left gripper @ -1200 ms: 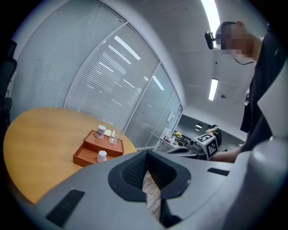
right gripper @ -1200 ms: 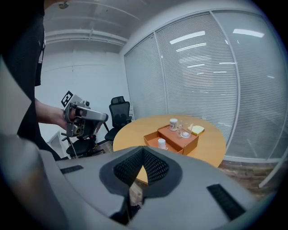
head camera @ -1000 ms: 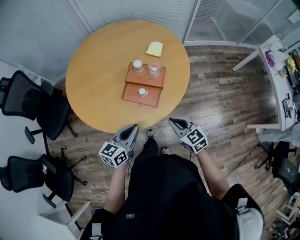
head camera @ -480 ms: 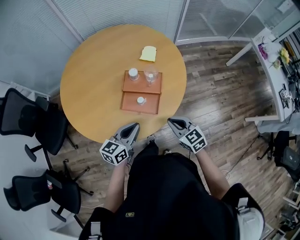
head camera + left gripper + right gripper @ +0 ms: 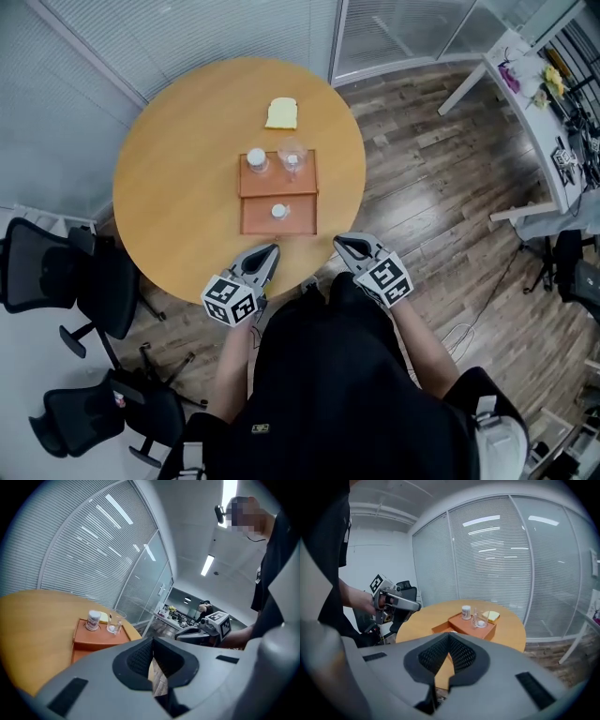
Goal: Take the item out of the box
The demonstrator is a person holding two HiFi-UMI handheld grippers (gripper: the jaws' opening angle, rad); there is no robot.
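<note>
With jaws pressed together on nothing, the left gripper (image 5: 270, 251) and right gripper (image 5: 341, 242) hang well short of the open orange rectangular box (image 5: 253, 225) ahead, apparently not yet reaching for its small white round item (image 5: 278, 211).

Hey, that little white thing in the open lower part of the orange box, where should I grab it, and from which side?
Probably best to grip the small white item across its rounded sides, coming straight down from above. It sits low in the open tray of the orange box, so the tray walls would likely block a side approach, while nothing covers it. Its finer shape is too small to tell.
</note>
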